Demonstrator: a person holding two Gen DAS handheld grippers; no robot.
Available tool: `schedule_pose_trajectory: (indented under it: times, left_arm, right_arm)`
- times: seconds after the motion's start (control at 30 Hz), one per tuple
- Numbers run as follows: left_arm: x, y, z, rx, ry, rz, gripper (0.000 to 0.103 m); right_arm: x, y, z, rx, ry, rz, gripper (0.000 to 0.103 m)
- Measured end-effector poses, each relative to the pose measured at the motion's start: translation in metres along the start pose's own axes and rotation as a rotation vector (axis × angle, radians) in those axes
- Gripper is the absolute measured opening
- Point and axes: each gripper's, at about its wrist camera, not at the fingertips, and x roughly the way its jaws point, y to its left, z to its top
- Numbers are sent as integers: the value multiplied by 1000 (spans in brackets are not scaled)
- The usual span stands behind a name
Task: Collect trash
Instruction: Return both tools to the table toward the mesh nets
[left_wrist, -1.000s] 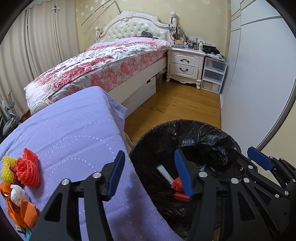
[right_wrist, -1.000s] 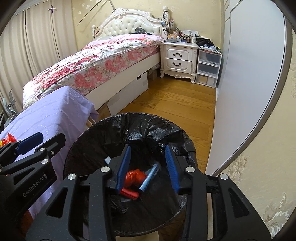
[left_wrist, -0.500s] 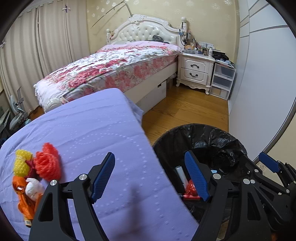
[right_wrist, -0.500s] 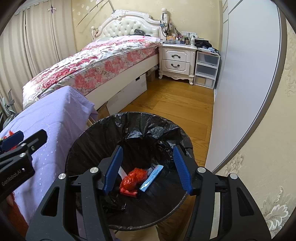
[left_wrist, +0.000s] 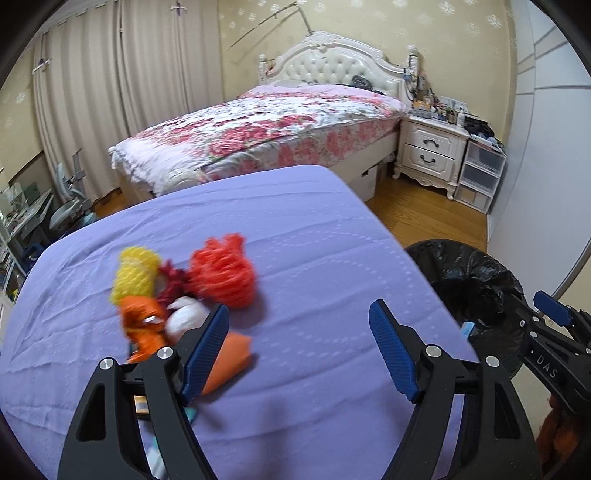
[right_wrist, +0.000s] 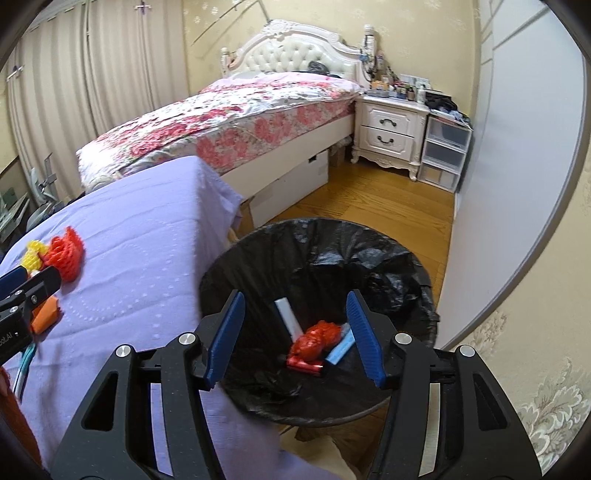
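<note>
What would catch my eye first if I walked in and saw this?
Probably the bright heap of trash: a red foam net, a yellow foam net and orange scraps bunched together on the purple tablecloth, just ahead of the open left claw. Next, the black-lined trash bin on the wooden floor beside the table, with a red wrapper and pale strips already inside, below the open right claw.
</note>
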Motion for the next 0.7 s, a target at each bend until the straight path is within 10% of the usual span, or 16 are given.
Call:
schedule_pose_trajectory:
  times: [0.7]
  left_arm:
    - [-20, 149, -37, -242, 37, 168, 76]
  right_arm:
    - [-10, 150, -3, -262, 16, 203, 56]
